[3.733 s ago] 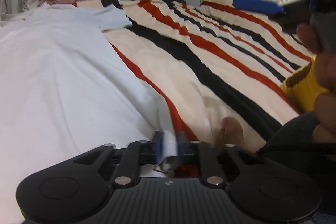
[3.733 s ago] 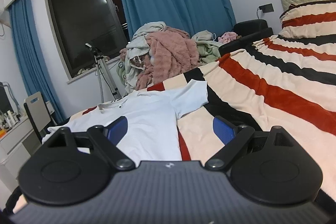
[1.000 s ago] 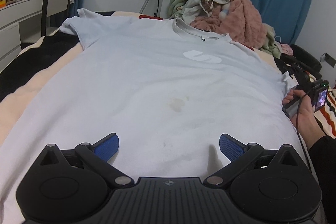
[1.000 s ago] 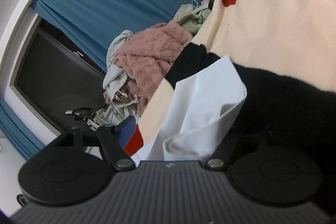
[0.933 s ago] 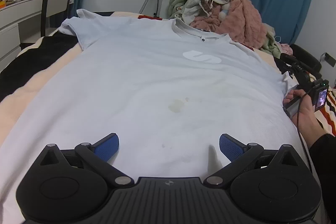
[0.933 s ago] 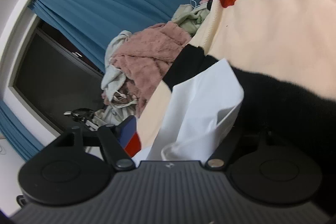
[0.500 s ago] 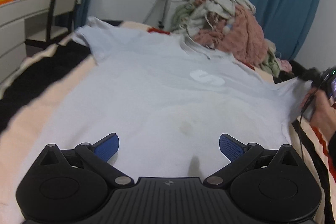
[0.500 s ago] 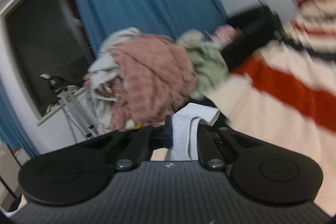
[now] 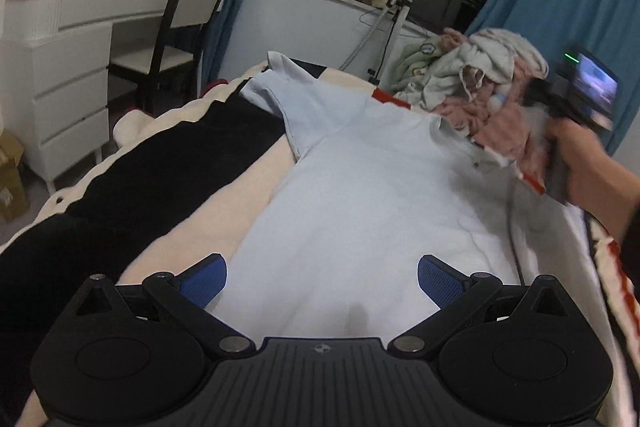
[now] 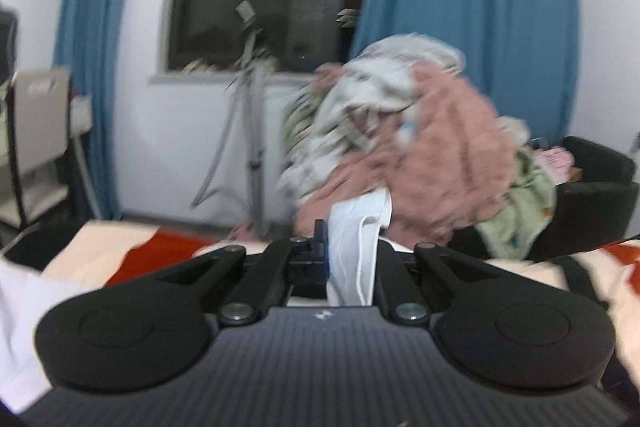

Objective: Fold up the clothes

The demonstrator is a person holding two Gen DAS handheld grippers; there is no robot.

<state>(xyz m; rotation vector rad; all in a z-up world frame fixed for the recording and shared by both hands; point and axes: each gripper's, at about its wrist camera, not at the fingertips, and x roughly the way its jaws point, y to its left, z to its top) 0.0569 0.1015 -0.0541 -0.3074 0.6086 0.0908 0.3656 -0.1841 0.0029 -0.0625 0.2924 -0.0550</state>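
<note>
A pale blue cotton T-shirt (image 9: 360,195) lies mostly flat on the striped bed (image 9: 192,195), folding barely begun. The right gripper (image 10: 352,259) fingers clamp its sleeve; the left gripper (image 9: 322,277) fingers hang open above the hem.

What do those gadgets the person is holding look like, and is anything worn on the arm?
Each is a matt black plastic tool: a ribbed body with a small round emblem, two round discs, and hinged link arms with silver pivot screws. The left gripper carries textured blue pads; the right gripper shows blue at one pad. Seen from the left, it has a small lit screen, a green light and a dark cable. A dark sleeve covers the arm.
</note>
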